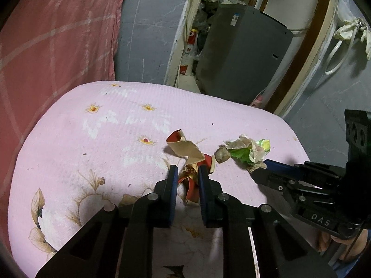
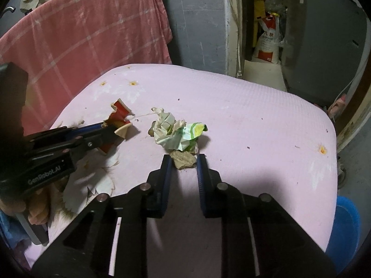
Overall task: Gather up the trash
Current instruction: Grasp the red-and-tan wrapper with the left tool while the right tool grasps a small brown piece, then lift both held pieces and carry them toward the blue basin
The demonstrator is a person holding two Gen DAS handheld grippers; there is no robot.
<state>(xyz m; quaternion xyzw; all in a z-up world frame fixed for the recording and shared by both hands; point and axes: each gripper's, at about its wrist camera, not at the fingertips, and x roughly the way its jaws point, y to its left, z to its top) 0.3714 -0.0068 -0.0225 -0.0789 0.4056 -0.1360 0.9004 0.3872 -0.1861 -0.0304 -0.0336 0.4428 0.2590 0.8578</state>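
the left gripper clamps the stiff, light torn red cup, while the right gripper pinches the soft crumpled wrapper wad at its brown base.

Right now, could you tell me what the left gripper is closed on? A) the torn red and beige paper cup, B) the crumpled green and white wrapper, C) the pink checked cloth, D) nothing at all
A: the left gripper pinches the torn red and beige paper cup, while the crumpled wrapper lies at the right gripper.
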